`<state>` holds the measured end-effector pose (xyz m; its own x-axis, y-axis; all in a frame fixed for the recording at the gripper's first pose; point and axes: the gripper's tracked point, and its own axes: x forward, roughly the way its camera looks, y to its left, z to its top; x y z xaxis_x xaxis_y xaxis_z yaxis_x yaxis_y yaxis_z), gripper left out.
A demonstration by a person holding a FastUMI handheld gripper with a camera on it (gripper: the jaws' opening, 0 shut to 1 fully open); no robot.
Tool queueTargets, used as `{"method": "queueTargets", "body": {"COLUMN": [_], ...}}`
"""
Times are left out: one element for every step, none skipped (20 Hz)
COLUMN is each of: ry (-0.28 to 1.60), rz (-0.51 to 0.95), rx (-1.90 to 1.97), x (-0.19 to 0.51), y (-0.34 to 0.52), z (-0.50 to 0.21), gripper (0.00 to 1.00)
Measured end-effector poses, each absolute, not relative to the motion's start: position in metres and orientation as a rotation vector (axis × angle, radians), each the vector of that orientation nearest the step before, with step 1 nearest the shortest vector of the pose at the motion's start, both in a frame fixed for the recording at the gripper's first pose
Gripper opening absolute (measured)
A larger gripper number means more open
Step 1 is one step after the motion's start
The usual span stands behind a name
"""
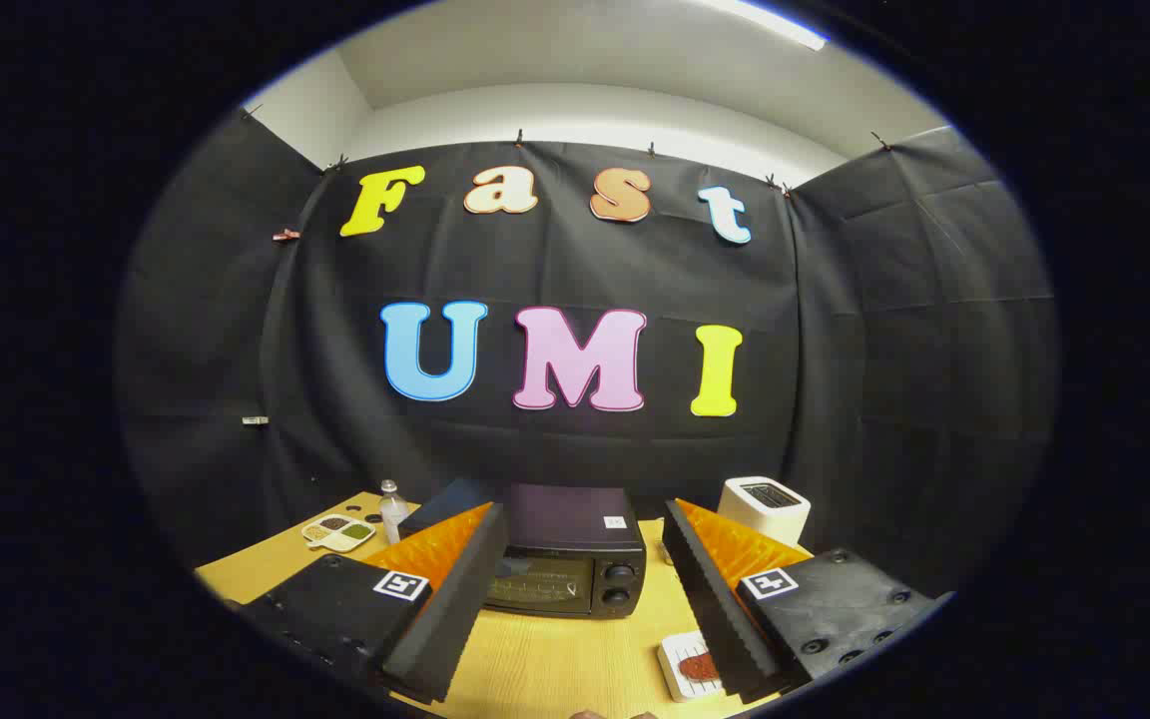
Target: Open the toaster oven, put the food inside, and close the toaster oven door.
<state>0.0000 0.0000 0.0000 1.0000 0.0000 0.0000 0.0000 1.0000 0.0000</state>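
Now the fingers (575, 599) are standing wide open and holding nothing, and the closed toaster oven (565, 559) is lying straight ahead, between them.

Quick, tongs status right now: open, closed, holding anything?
Tongs: open, fingers spread wide and holding nothing; the closed toaster oven sits beyond them on the table, and the food on its small plate lies by the right finger.
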Motion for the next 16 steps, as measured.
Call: {"method": "queueTargets", "body": {"ry": [0.000, 0.002, 0.004, 0.007, 0.011, 0.013, 0.012, 0.010, 0.008, 0.009, 0.009, 0.010, 0.011, 0.014, 0.017, 0.018], "rz": [-0.007, -0.013, -0.016, -0.020, -0.023, -0.026, -0.029, -0.032, -0.034, -0.037, -0.038, -0.041, -0.045, -0.049, -0.052, -0.055], "rx": [0.000, 0.001, 0.000, -0.001, -0.001, -0.001, -0.002, -0.004, -0.006, -0.008, -0.009, -0.010, -0.010, -0.008, -0.004, 0.000], "x": [-0.001, -0.002, -0.003, -0.004, -0.006, -0.007, -0.008, -0.011, -0.012, -0.013, -0.013, -0.013, -0.014, -0.014, -0.015, -0.015], "y": [-0.003, -0.005, -0.006, -0.007, -0.008, -0.010, -0.011, -0.013, -0.014, -0.015, -0.016, -0.017, -0.020, -0.021, -0.021, -0.021], "z": [0.000, -0.001, -0.002, -0.003, -0.005, -0.006, -0.006, -0.006, -0.006, -0.007, -0.007, -0.008, -0.009, -0.010, -0.011, -0.012], "gripper": [0.97, 0.97, 0.97, 0.97, 0.97, 0.97, 0.97, 0.97, 0.97, 0.97, 0.97, 0.97, 0.97, 0.97, 0.97, 0.97]}}
